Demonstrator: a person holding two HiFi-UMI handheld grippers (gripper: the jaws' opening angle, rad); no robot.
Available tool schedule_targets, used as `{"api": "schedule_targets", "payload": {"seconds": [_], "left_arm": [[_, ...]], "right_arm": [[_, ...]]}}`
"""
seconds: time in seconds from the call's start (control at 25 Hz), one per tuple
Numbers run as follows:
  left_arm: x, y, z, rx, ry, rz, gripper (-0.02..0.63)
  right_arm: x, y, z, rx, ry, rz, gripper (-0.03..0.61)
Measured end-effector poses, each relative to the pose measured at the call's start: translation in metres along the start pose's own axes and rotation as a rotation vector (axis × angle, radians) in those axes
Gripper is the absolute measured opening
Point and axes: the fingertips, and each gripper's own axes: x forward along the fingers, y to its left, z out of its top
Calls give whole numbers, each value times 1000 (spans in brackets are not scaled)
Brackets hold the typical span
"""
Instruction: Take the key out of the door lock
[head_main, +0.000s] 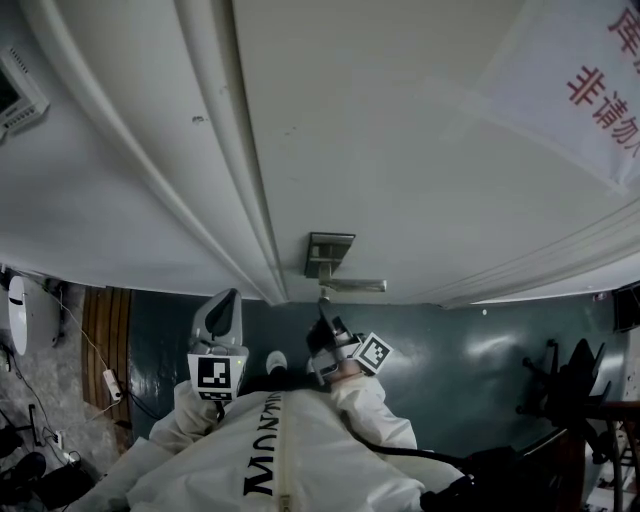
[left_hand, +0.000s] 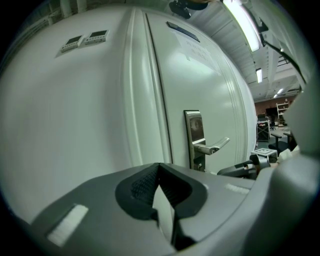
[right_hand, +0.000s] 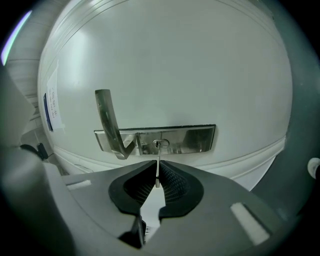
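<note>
A steel lock plate (right_hand: 190, 139) with a lever handle (right_hand: 106, 117) sits on the white door (head_main: 400, 130). From its keyhole (right_hand: 160, 144) a thin key (right_hand: 158, 156) runs straight back into my right gripper (right_hand: 158, 167), whose pads are shut on the key's rear end. In the head view the right gripper (head_main: 325, 318) is just under the lock plate (head_main: 328, 255) and handle (head_main: 352, 286). My left gripper (head_main: 222, 310) hangs back to the left, off the door. Its jaws (left_hand: 159, 167) are shut with nothing between them, and the lock plate (left_hand: 194, 131) lies ahead to its right.
A door frame moulding (head_main: 215, 150) runs left of the lock. A paper notice with red print (head_main: 585, 90) hangs on the door at upper right. Two wall switches (left_hand: 84, 41) are left of the frame. Cables (head_main: 110, 385) and a dark chair (head_main: 570, 380) stand on the floor.
</note>
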Motion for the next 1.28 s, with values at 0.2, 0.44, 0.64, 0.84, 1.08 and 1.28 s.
{"api": "schedule_targets", "payload": {"seconds": [0.2,0.44,0.64,0.84,1.08,1.28], "left_arm": [[3,-9,1,2,-5,-23,0],[7,-15,3,7,-7,-44,0],[9,-16,2,6,-6,-51,0],[10,-20,1,6,-5,-64,0],[9,-22,0,5,-5,-72,0],[9,-24,-2,3,-3,-76,0]], "right_arm": [[-7,3,13,-27,-25,-5,21],[-9,5,4,-49,-2,-11,21],[-12,7,4,-76,-1,-21,21],[-13,14,2,-170,13,-51,22],[-11,26,-2,-323,38,-97,21],[-10,33,-6,-564,88,-172,21]]}}
